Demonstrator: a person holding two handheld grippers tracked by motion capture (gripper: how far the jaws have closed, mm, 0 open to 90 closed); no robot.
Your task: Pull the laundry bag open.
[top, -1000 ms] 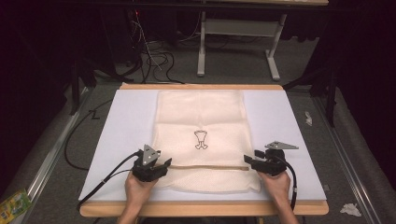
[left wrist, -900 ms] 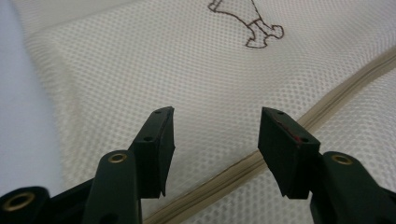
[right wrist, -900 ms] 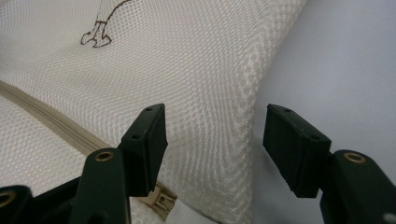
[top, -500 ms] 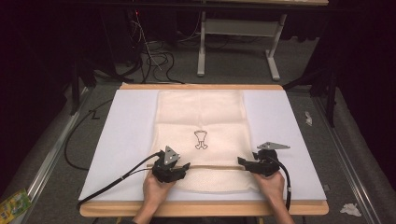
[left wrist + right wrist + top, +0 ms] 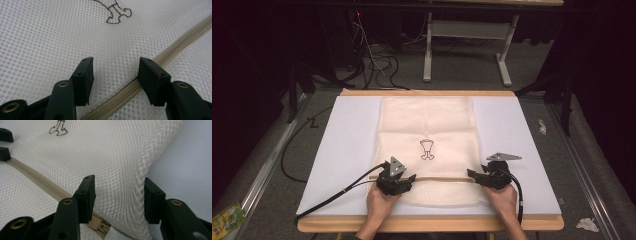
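L gripper [image 5: 406,181]: fingers wide over zipper [image 5: 175,47] | R gripper [image 5: 476,175]: fingers closing on mesh bag [image 5: 120,162] edge, 3 o'clock | surface [image 5: 347,145] free at 9.

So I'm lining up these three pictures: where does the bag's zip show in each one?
High view: the zip runs level across the mesh bag, between the two grippers.
Left gripper view: zip slants from bottom centre to the right edge.
Right gripper view: zip slants from the left edge to bottom centre.
Shared landmark: the brown stitched emblem.
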